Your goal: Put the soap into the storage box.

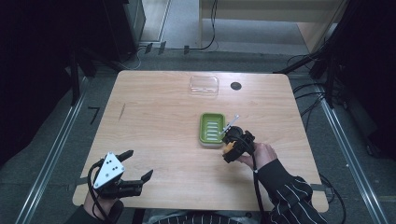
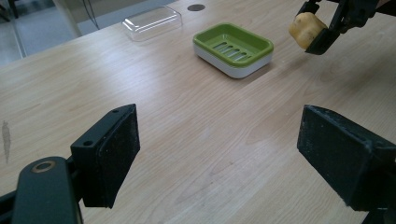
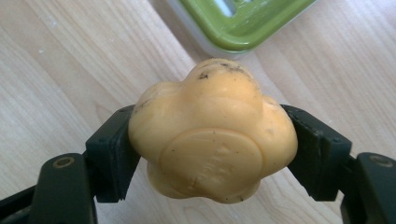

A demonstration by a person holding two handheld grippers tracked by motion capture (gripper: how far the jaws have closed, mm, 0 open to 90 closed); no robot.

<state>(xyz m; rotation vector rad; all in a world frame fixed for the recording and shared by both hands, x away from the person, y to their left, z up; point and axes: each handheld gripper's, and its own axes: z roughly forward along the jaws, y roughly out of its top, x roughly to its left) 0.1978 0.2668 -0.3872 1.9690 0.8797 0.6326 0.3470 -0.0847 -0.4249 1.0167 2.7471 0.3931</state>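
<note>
- The right gripper [image 1: 229, 150] grasps a lumpy yellow soap bar [image 3: 212, 133] just beside the green slotted plastic soap dish [image 1: 212, 127].
- The left gripper [image 1: 138, 165] hangs with jaws released over the pale wooden table [image 1: 154, 121].

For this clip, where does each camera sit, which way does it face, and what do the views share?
High view: above the person's side, looking forward and down at the wooden table; both forearms enter from below.
Left gripper view: rides the open left claw, looking across the table.
Right gripper view: rides the right claw, looking down at the yellow lumpy soap bar it grips.
Shared: the green slotted soap dish appears in all three; the clear plastic lid in two.
</note>
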